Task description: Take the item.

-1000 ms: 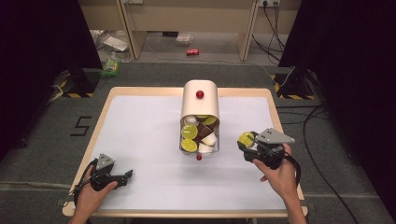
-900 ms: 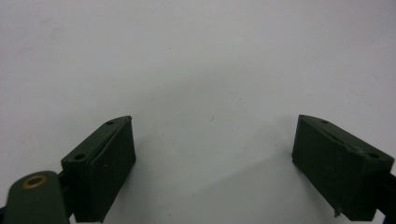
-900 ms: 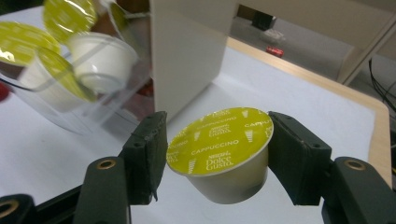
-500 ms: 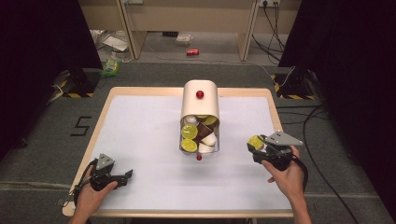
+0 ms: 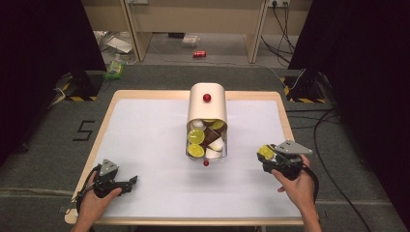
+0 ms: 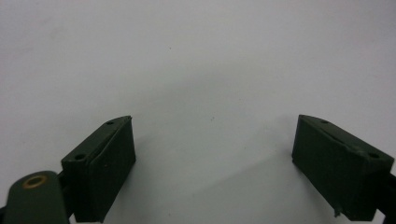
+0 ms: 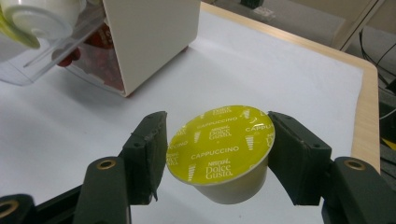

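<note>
A cream capsule dispenser (image 5: 207, 102) stands mid-table, and its clear drawer (image 5: 206, 140) is pulled out with several yellow, brown and white capsules inside. My right gripper (image 5: 267, 153) hovers right of the drawer, shut on a yellow-lidded Cappuccino capsule (image 7: 219, 144), which is also visible from above as the capsule (image 5: 265, 152). In the right gripper view the dispenser body (image 7: 144, 37) and drawer (image 7: 42, 51) lie to the upper left. My left gripper (image 5: 131, 181) rests at the front left, open, with only bare white table between its pads (image 6: 105, 168).
A white sheet (image 5: 145, 140) covers the table, with a wooden rim (image 5: 285, 121) around it. A small red knob (image 5: 206, 163) sticks out at the drawer's front. The floor beyond holds cables, a red can (image 5: 199, 53) and litter.
My right gripper has carried the yellow capsule rightward and toward the front, away from the drawer. The left gripper has stayed put.
</note>
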